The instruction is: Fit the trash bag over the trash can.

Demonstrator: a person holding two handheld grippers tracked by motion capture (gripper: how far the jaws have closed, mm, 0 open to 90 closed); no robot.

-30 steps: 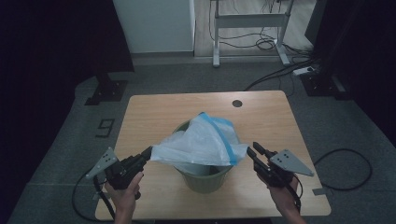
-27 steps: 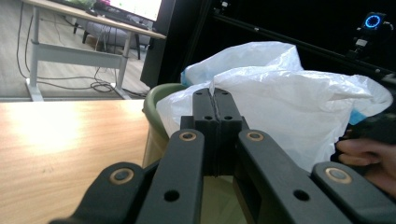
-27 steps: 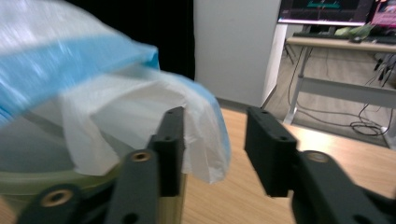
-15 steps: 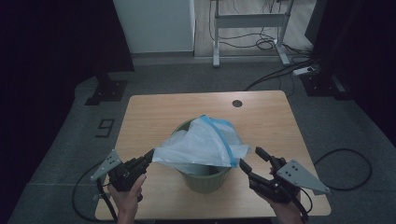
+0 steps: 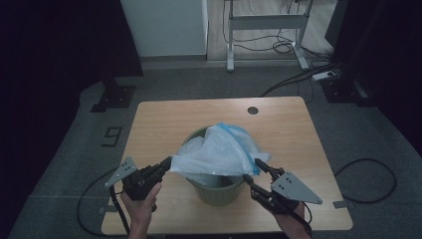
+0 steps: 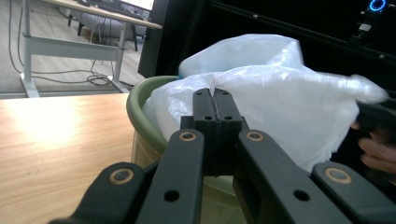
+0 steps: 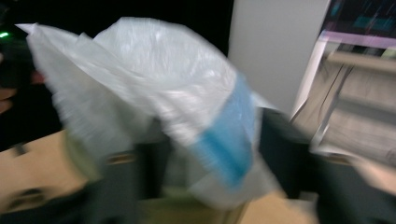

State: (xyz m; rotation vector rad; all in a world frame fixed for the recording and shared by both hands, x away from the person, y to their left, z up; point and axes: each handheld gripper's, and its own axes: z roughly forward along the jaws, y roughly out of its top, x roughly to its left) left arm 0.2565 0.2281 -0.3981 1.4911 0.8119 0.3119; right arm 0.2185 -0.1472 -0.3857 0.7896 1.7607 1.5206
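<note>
A green bin (image 5: 219,191) stands near the table's front edge, with a white plastic bag (image 5: 219,152) that has a blue band bunched over its mouth. My left gripper (image 5: 166,162) is shut on the bag's left edge and holds it out past the rim. In the left gripper view the shut jaws pinch the bag (image 6: 280,93) just above the bin's rim (image 6: 140,109). My right gripper (image 5: 255,172) is open, its two jaws on either side of the bag's right corner. The right gripper view is blurred, with the bag (image 7: 154,79) hanging between the spread jaws.
The wooden table (image 5: 164,119) has a round cable hole (image 5: 253,110) at the back right. Cables trail on the floor beside it, and a desk frame (image 5: 263,25) stands beyond. The right hand (image 6: 376,151) appears at the edge of the left gripper view.
My right gripper dropped back and down from the bag's right side, then came in again with jaws spread around the corner. The left gripper kept hold and barely moved.
</note>
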